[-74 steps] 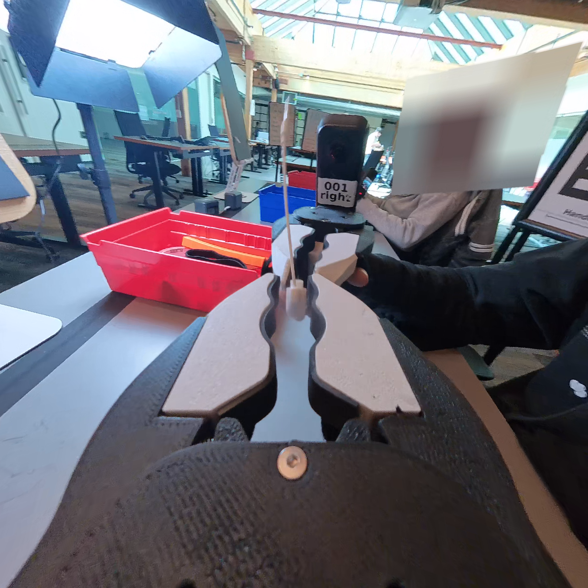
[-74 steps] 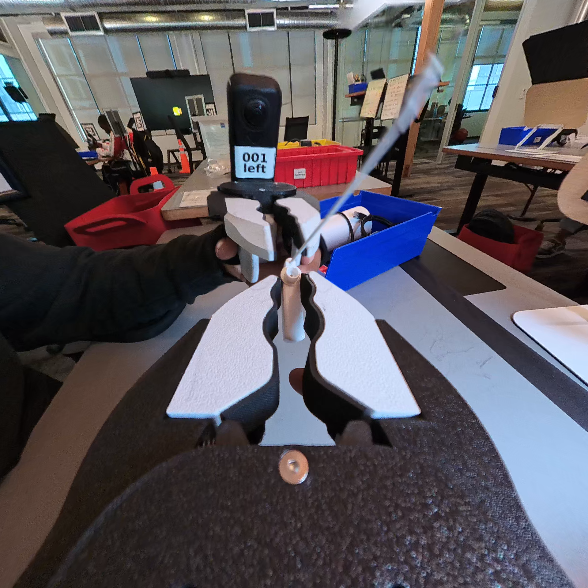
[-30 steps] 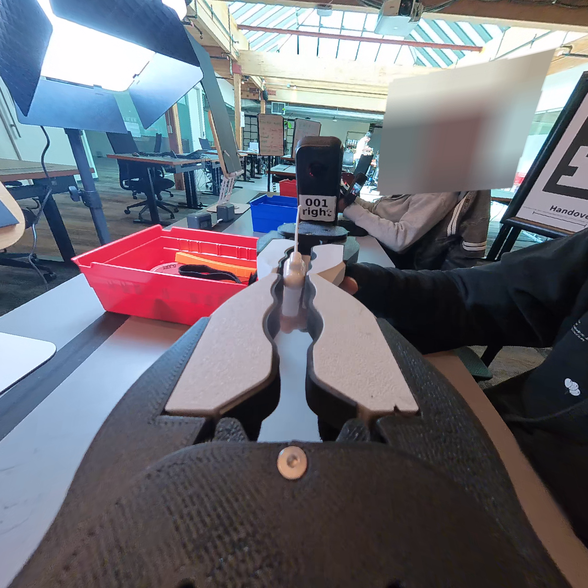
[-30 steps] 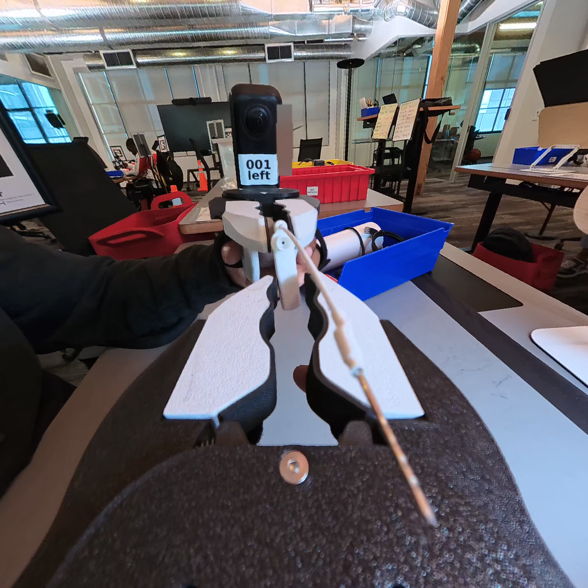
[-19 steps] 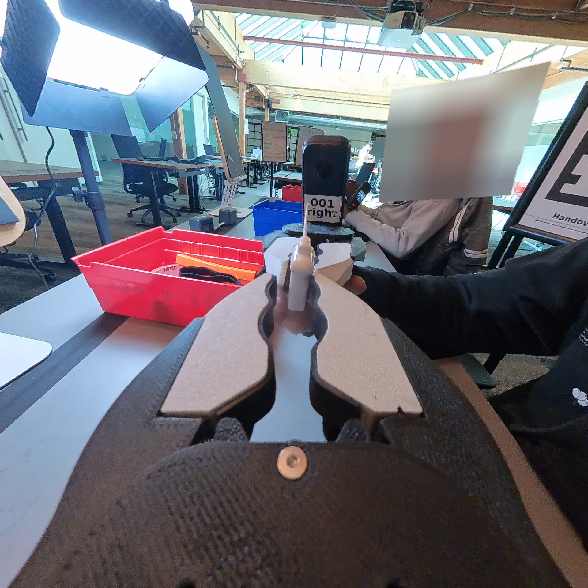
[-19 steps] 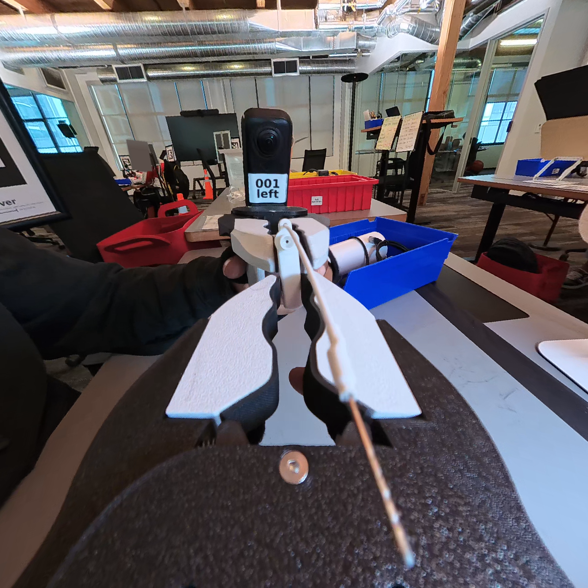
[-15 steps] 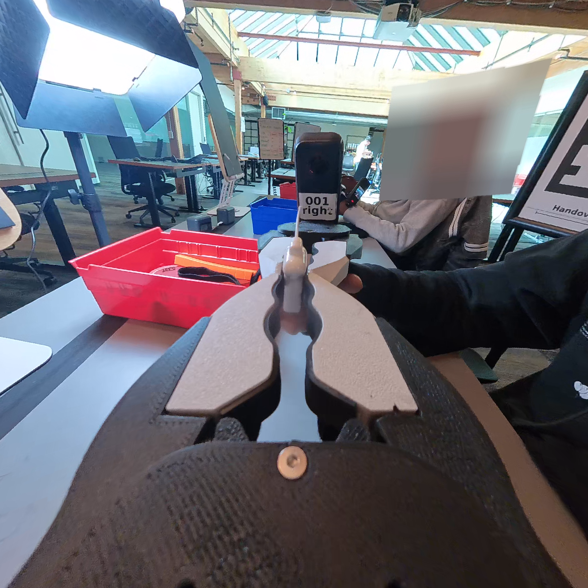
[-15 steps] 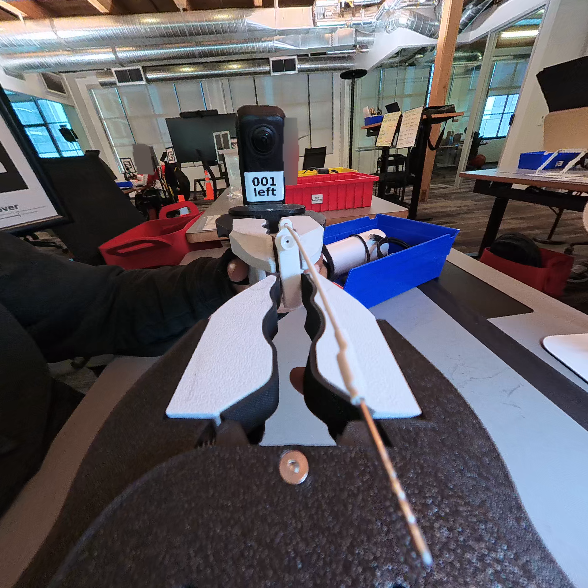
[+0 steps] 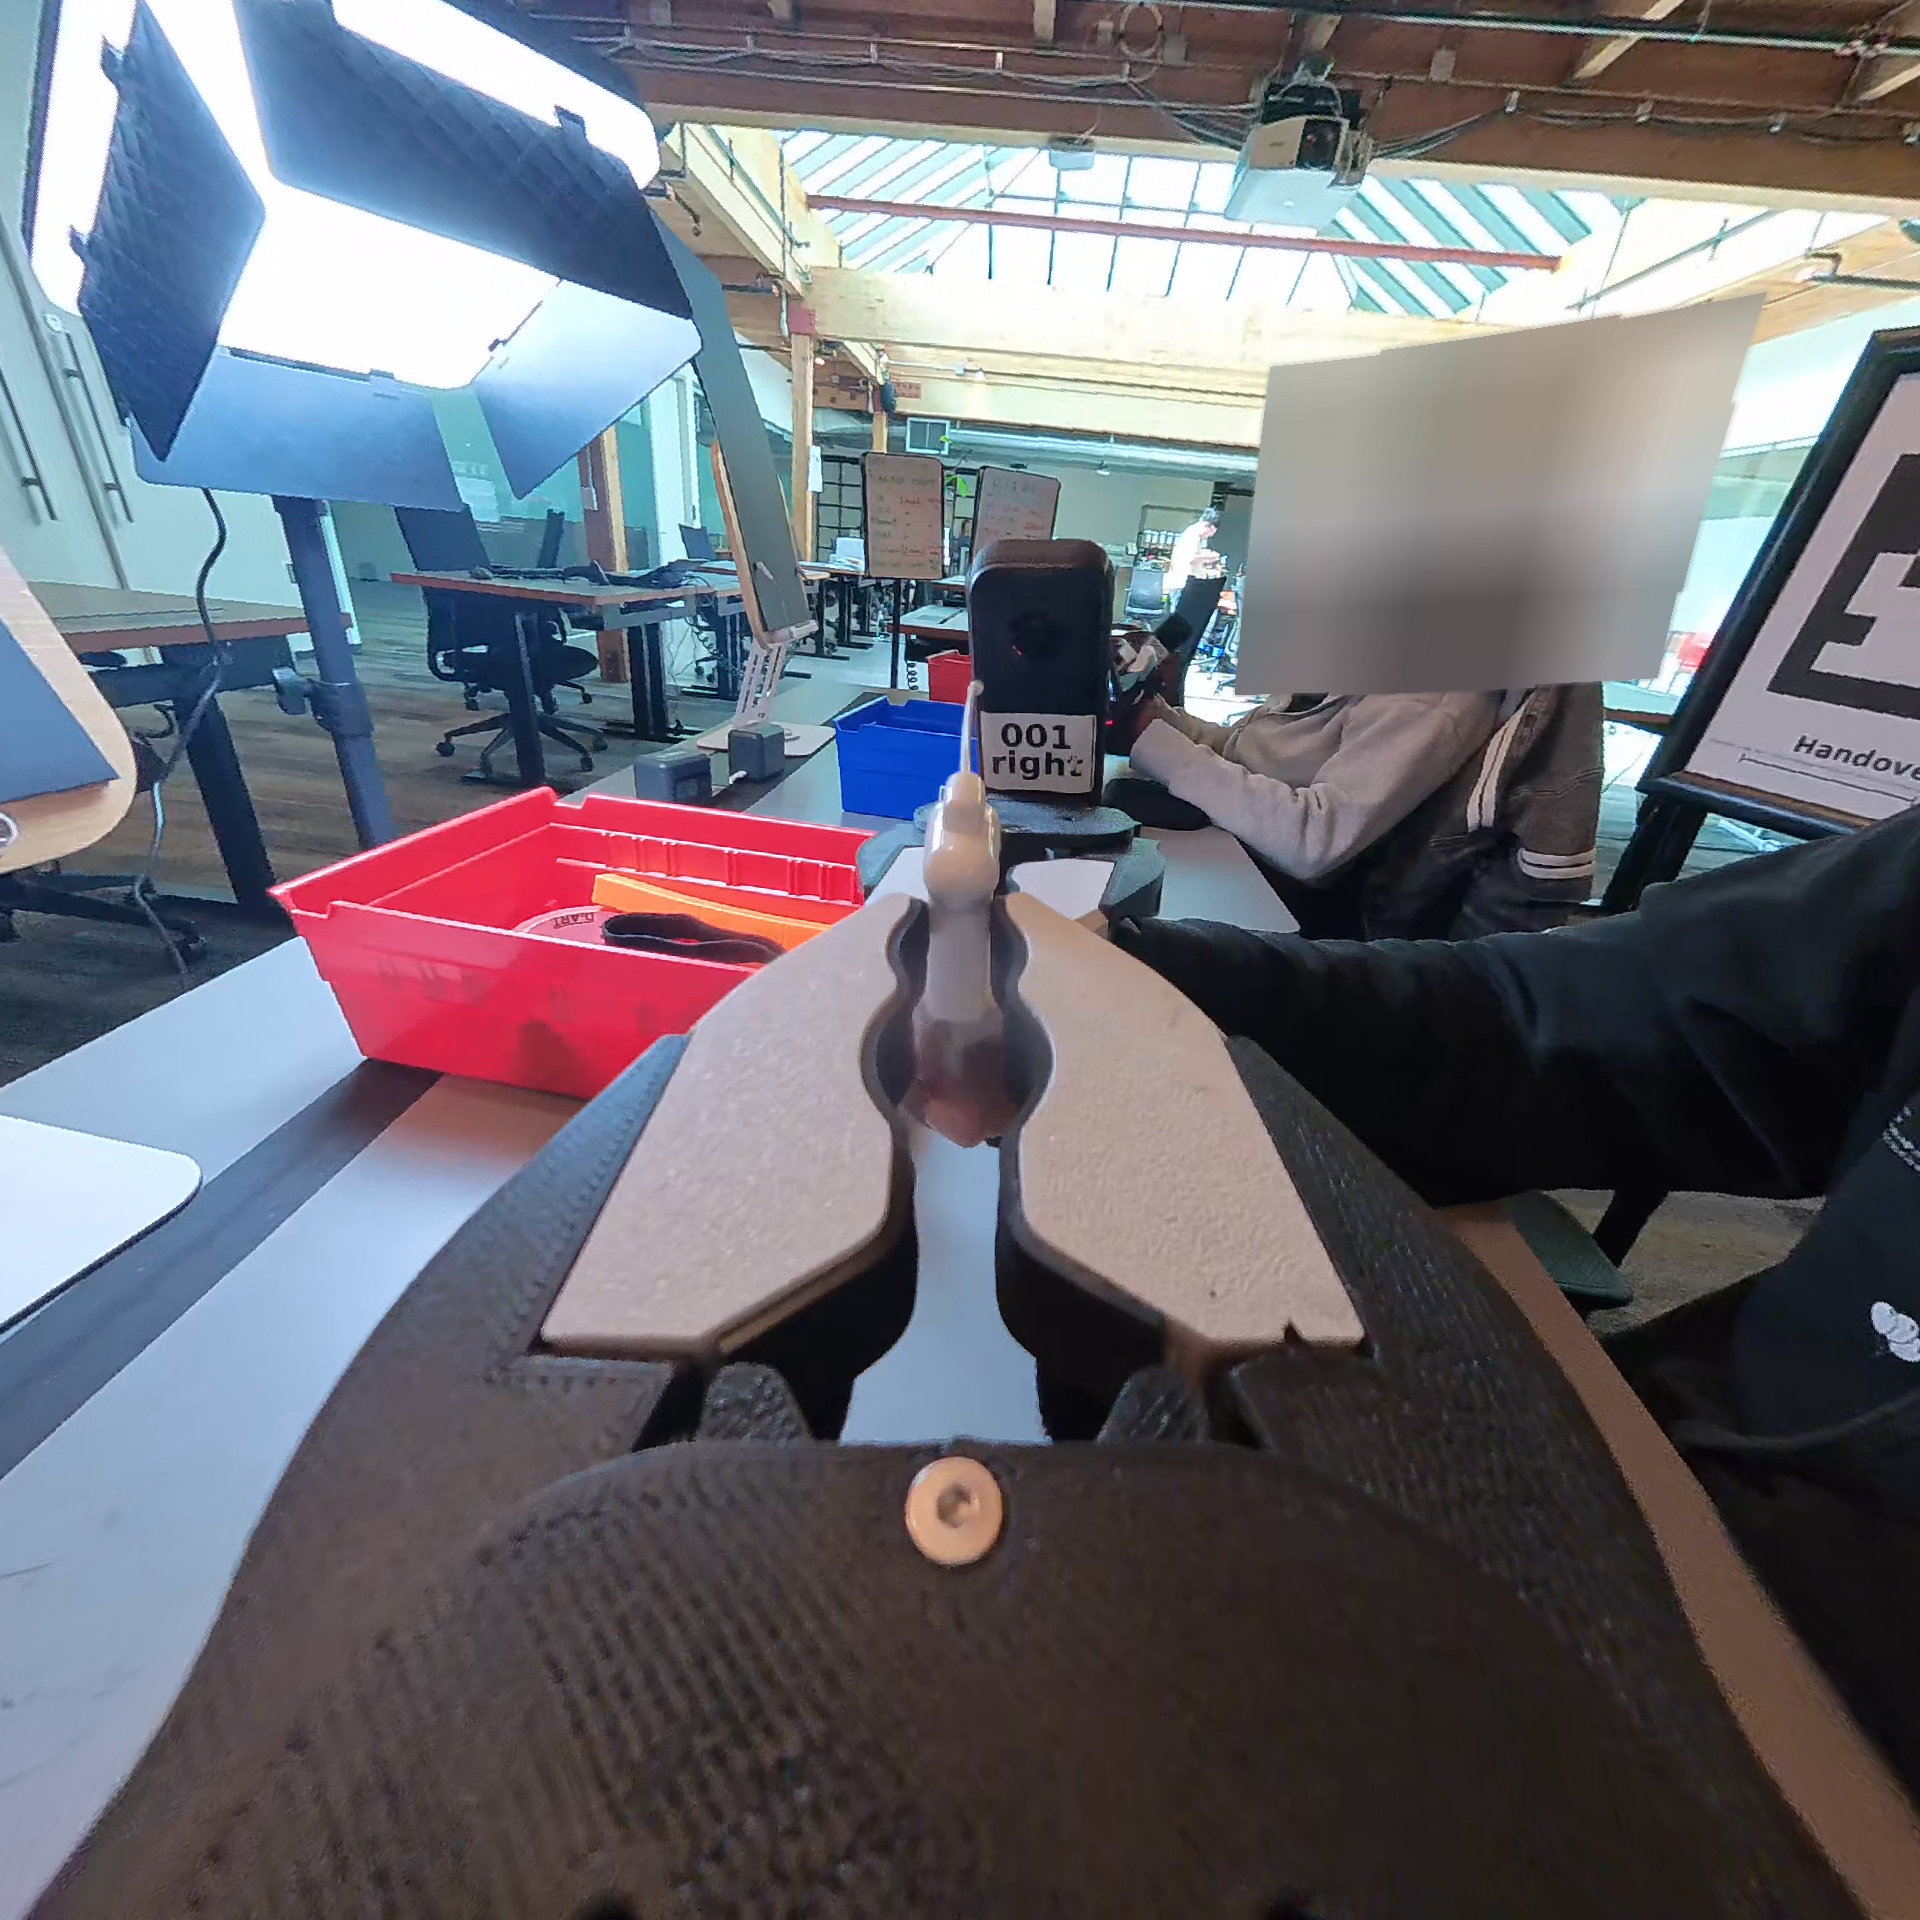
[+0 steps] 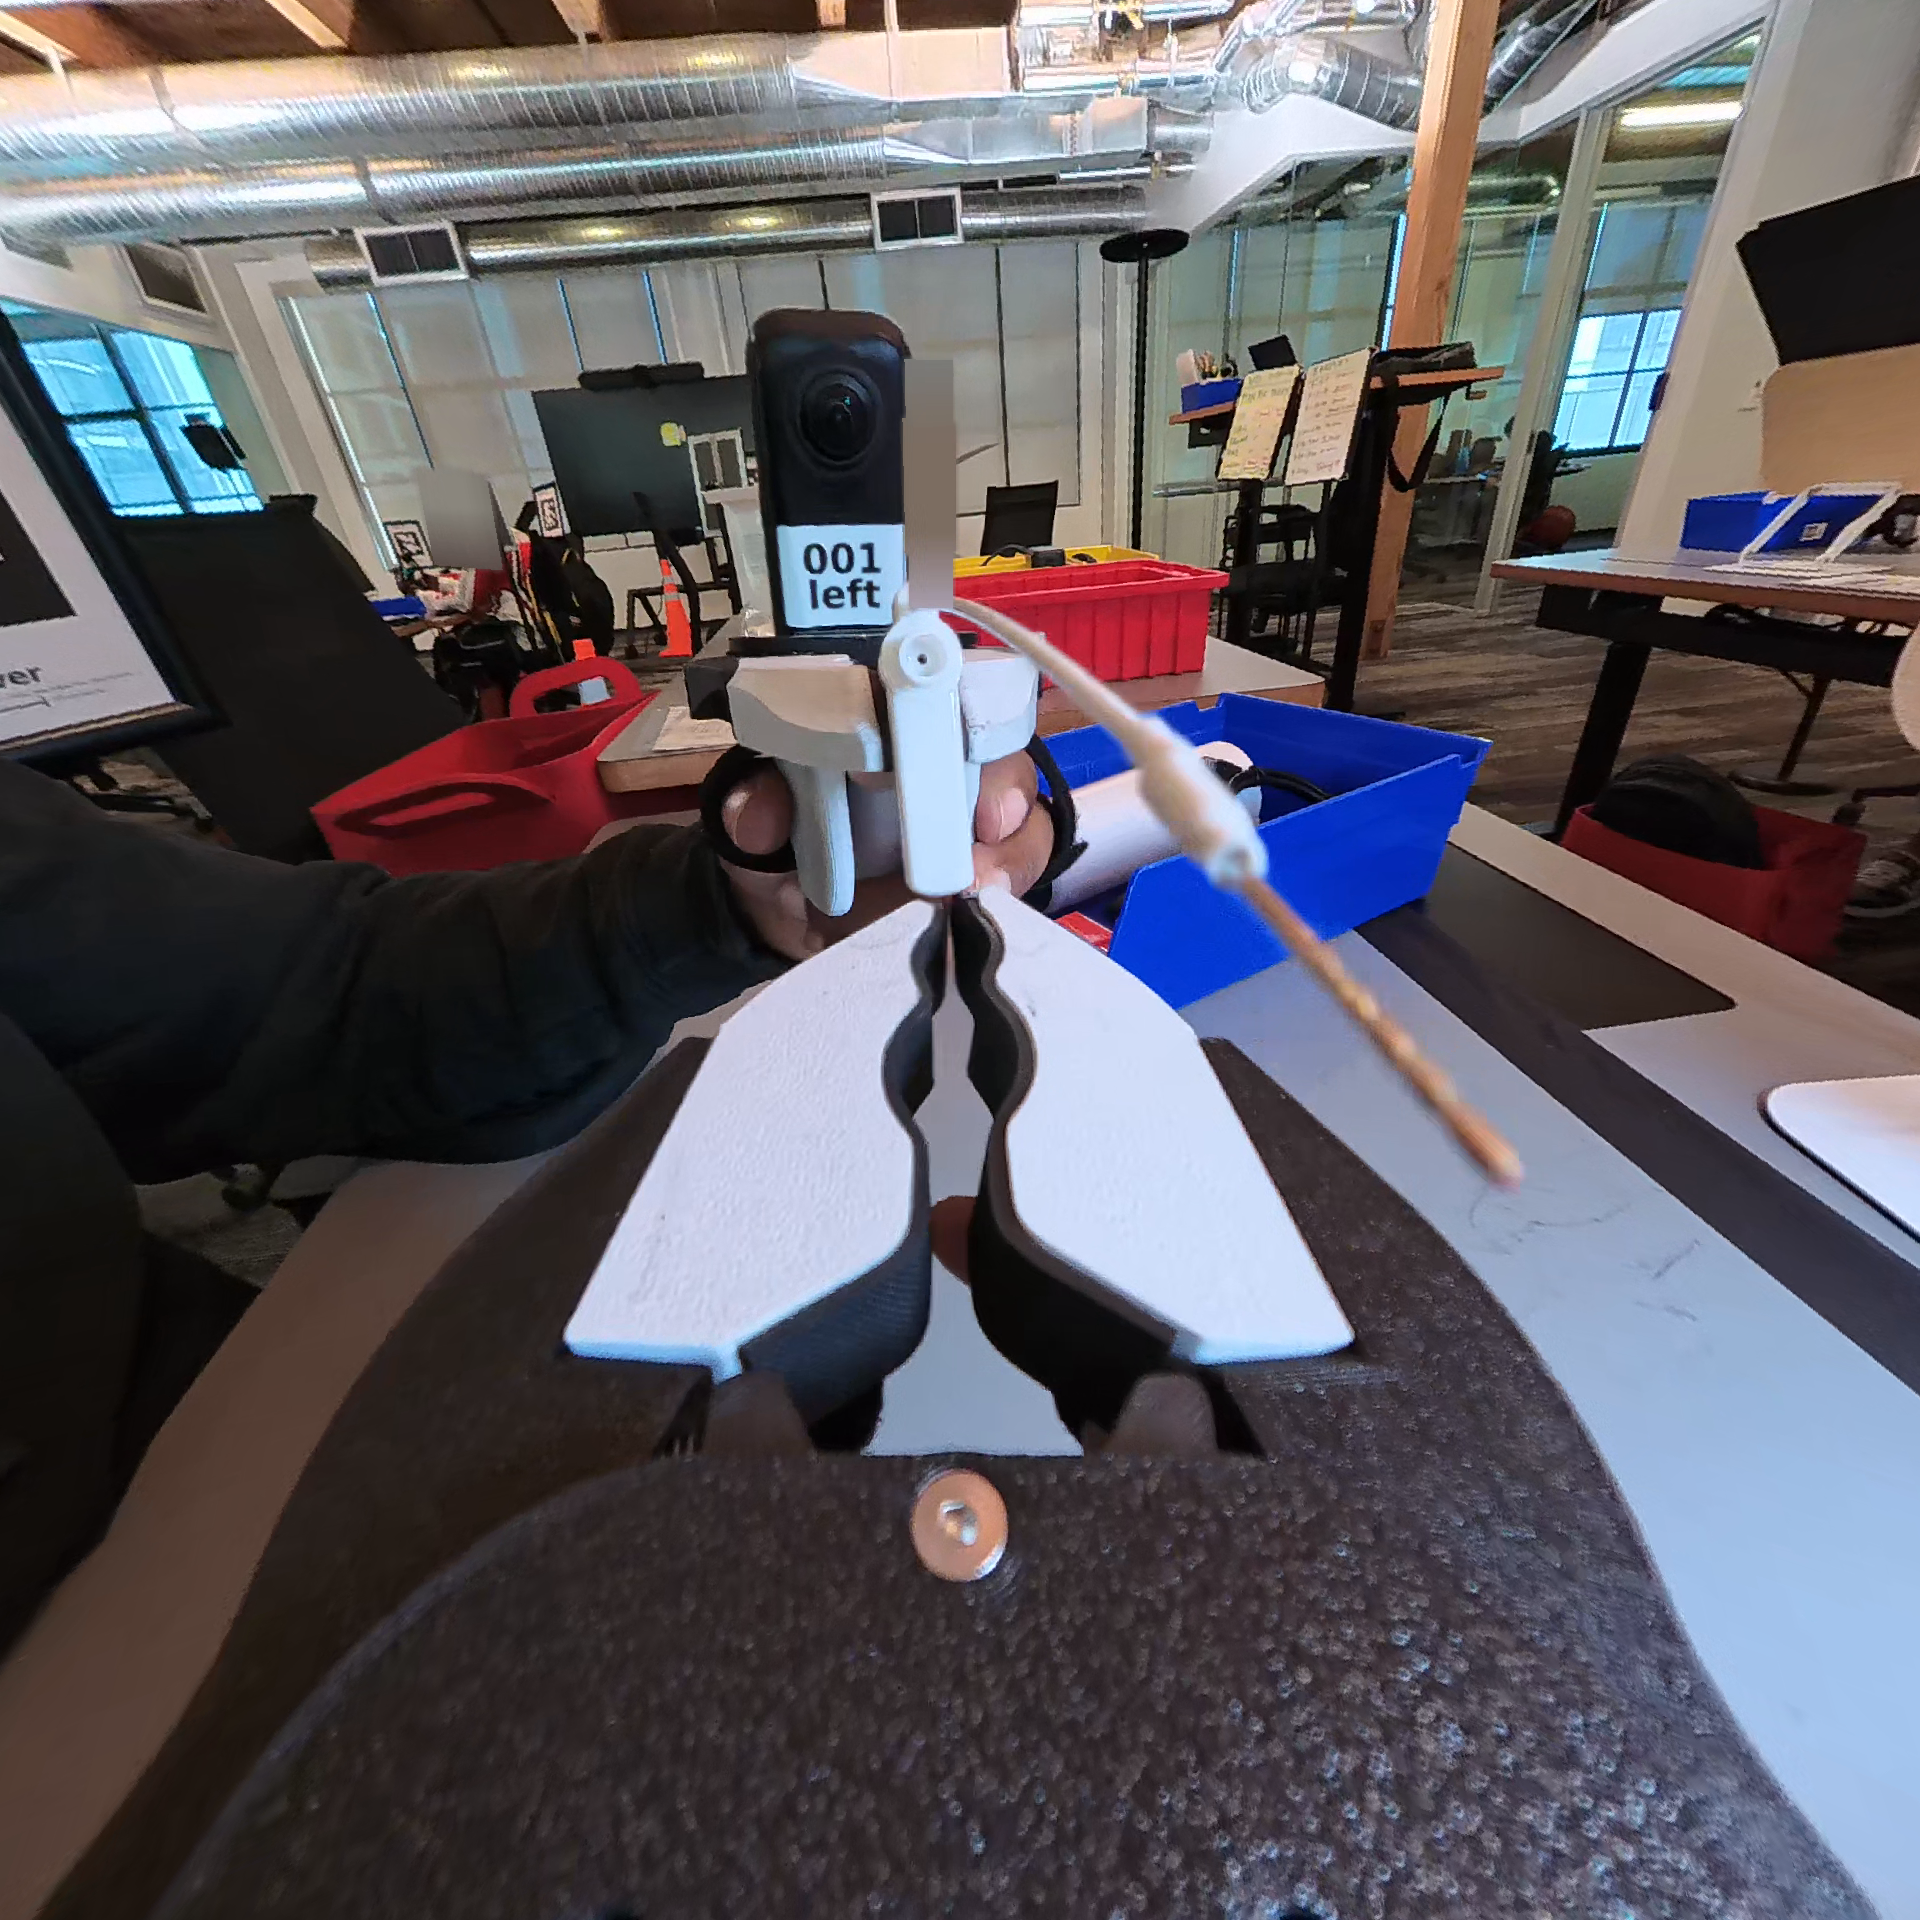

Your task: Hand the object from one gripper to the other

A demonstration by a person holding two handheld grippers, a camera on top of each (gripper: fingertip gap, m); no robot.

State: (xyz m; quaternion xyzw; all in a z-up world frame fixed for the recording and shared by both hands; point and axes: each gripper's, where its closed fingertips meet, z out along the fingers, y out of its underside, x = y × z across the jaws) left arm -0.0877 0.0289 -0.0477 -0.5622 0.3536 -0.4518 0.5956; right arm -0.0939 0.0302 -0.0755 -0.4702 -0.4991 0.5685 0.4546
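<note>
The object is a thin tool with a white plastic handle (image 9: 957,914) and a long beige and copper rod (image 10: 1309,966). My left gripper (image 9: 957,925) is shut on the handle, which stands upright between its fingertips. In the right wrist view the left gripper (image 10: 914,727) shows farther off, holding the handle (image 10: 928,769), with the rod slanting down to the right. My right gripper (image 10: 951,920) is shut and empty, its tips just below the handle's lower end. The right gripper (image 9: 1060,883) shows behind the handle in the left wrist view.
A red bin (image 9: 447,966) with orange and black items stands left of the grippers on the grey table (image 9: 208,1351). A blue bin (image 10: 1340,831) holds a white roll. A white pad (image 10: 1849,1153) lies at the table edge. A seated person (image 9: 1351,790) and a sign board (image 9: 1829,623) are beyond. Left and right tips are no more than a few centimetres apart.
The handle has passed from my right gripper to my left, which closed on it. My right gripper let go, drew back a little and shut. The rod swung down and out to the right.
</note>
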